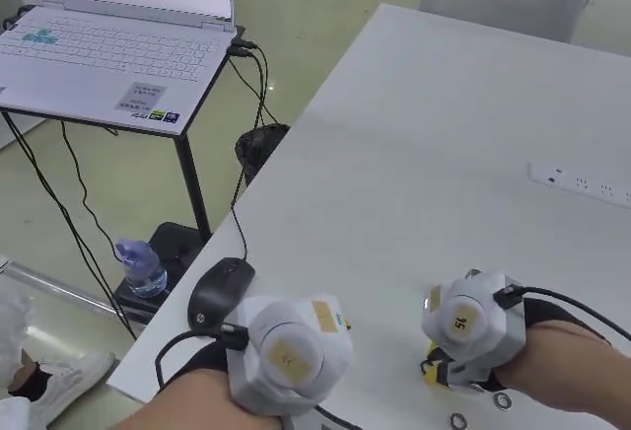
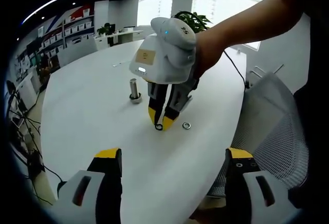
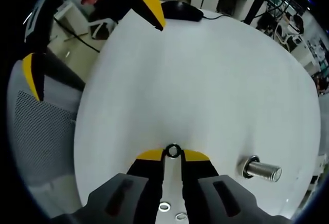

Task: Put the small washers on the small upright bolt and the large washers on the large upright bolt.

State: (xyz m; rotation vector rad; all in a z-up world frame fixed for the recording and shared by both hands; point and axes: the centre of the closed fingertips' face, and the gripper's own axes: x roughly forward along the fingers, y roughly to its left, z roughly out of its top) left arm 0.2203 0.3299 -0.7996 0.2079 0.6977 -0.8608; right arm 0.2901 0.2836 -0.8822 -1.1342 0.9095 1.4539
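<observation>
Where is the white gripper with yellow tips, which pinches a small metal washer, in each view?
Head view: the right gripper, lower right.
Left gripper view: centre, tips pointing down.
Right gripper view: bottom centre, jaws shut on the small washer.
Shared landmark: a loose washer lying beside its tips.

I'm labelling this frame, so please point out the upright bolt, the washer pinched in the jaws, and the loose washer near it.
upright bolt [image 2: 134,88], left gripper view, on its shank.
held washer [image 3: 173,145], right gripper view, on its top rim.
loose washer [image 2: 184,126], left gripper view, on its rim.
</observation>
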